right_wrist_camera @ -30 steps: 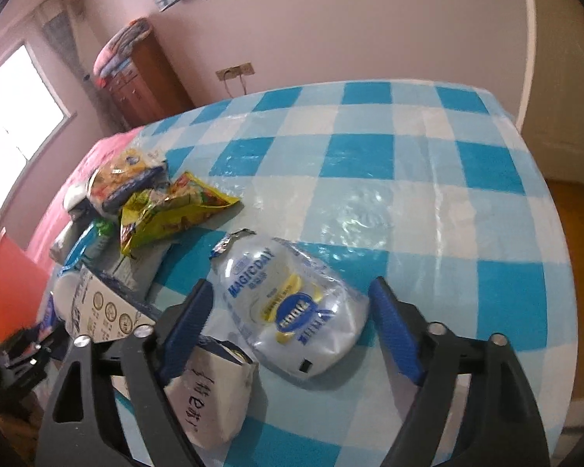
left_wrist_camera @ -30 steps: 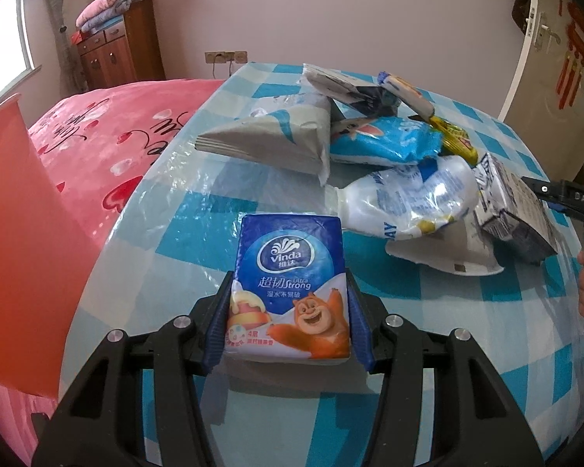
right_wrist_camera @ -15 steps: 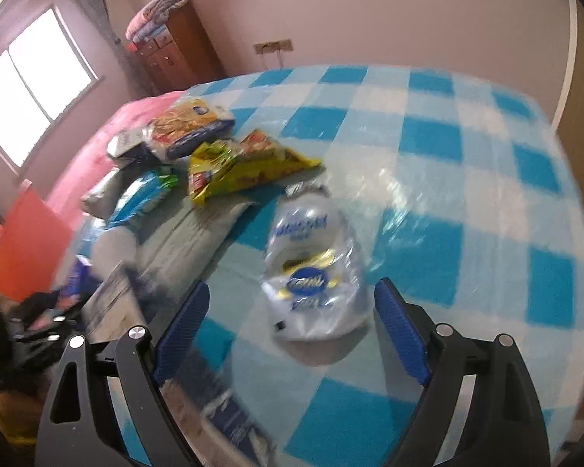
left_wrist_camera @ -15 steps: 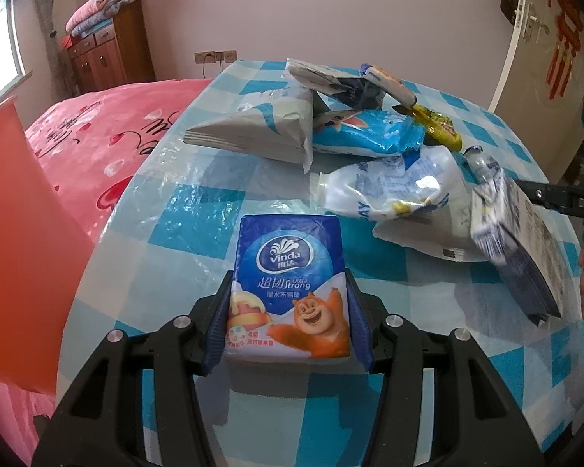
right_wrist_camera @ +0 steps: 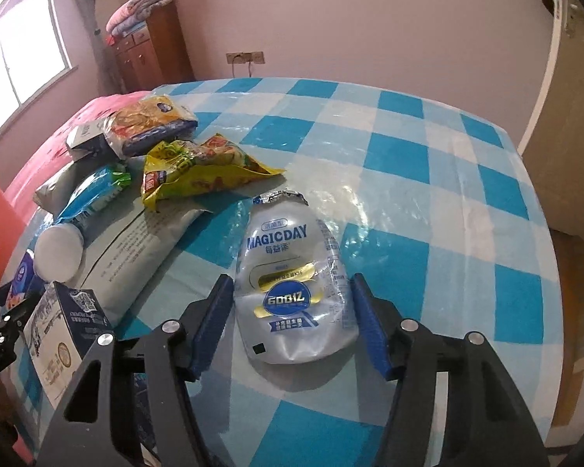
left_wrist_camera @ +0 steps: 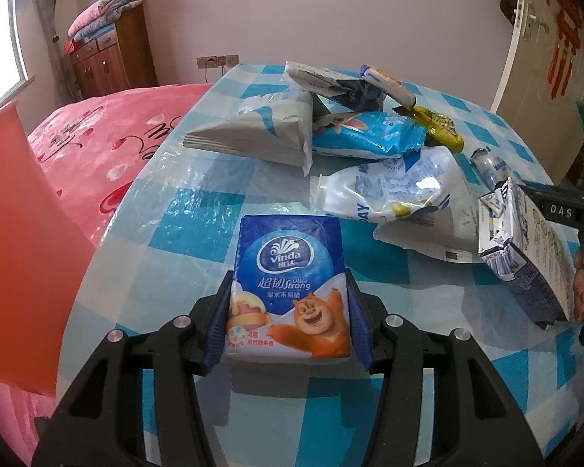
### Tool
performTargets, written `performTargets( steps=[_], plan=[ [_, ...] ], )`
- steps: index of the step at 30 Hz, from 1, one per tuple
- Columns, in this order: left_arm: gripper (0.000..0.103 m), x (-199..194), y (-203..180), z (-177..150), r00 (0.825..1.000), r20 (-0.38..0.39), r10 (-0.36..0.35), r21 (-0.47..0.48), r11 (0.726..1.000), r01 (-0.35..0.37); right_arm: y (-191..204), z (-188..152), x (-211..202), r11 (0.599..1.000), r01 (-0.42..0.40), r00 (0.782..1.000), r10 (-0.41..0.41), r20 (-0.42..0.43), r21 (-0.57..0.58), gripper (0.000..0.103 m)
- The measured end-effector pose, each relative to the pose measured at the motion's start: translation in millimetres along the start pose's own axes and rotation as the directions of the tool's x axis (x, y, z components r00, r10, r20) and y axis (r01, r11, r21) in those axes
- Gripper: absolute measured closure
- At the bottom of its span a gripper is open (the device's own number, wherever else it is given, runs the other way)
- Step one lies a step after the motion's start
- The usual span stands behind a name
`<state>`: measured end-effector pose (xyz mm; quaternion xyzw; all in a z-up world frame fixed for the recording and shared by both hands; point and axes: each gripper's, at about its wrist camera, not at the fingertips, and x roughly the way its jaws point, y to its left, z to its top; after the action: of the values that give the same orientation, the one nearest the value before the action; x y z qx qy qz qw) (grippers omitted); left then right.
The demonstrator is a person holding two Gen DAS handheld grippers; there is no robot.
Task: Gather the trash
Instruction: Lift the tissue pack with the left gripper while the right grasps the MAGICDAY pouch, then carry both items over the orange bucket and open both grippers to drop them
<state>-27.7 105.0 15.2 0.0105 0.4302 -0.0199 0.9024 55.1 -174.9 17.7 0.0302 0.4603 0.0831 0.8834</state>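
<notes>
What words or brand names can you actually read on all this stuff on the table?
"Vinda", "Ultra Strong": blue tissue pack between the left gripper's fingers.
"MAGICDAY", "GOBIZ": squashed clear bottle between the right gripper's fingers.
"DAS": black bar at the right edge, left wrist view.
Chinese lines on both, the carton and the snack bags: too small to read.

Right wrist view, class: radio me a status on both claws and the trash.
Left claw shut on tissue pack. Right claw just been closing, pads against flattened Magicday bottle. Wrapper pile left of it, clear.
</notes>
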Motion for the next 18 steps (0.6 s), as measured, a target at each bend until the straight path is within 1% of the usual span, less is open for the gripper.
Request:
performTargets(
  steps=[5,9,15,18],
  plan=[
    [0.05,-6,2,-4,1.0,0.005,-0.021,-0.017,1.0,0.021,-3,-5,-18,0.999,0.013,0.999,-0.014,0.044,0.034,0.041],
    [0.05,-16,4,-5,0.999,0.028,-0.038,-0.024,0.999,0.039,-4,-6,-37,0.998,0.023,0.997,-0.028,0.078,0.057,0.041],
    [0.05,-41,4,0,0.995,0.086,-0.057,-0.019,0.998,0.059,-1,-5,-73,0.994,0.036,0.988,-0.05,0.149,0.099,0.041],
    [0.05,-57,7,2,0.991,0.12,-0.063,-0.02,0.998,0.065,7,-3,-89,0.995,0.011,0.985,-0.028,0.171,0.099,0.041]
  ],
)
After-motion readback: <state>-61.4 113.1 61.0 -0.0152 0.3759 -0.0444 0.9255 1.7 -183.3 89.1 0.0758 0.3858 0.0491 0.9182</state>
